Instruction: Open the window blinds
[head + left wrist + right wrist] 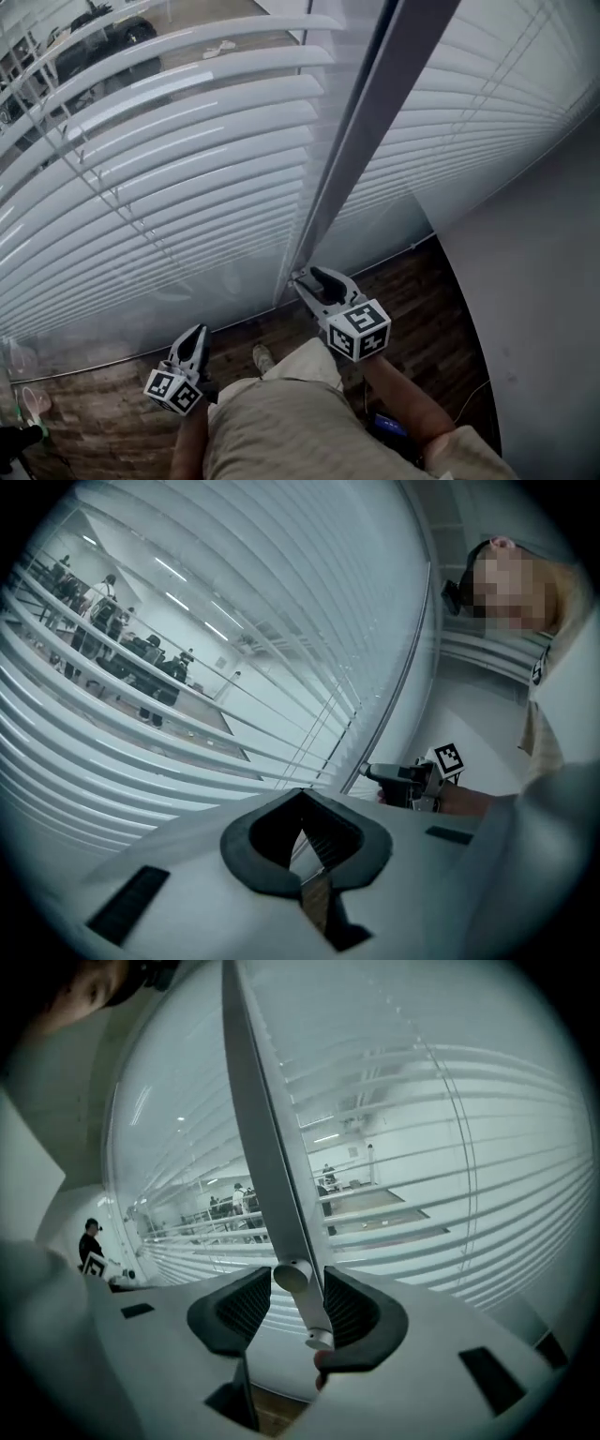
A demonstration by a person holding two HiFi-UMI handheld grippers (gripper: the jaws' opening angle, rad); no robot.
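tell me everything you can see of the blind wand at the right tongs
The blind wand shows only its lower end: a pale, smooth, plastic-looking round rod with a flat cap, hanging tilted in front of the grey window frame. It sits between the open jaws of the right tongs, nearer the right pad; the left pad stands clear of it. Whether the right pad touches it I cannot tell.

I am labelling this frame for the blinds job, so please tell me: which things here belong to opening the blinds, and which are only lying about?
For the job: blinds; white wand, standing between the open right tongs.
Only around: left tongs, shut and empty; window frame; wooden floor; shoe; people behind the glass.
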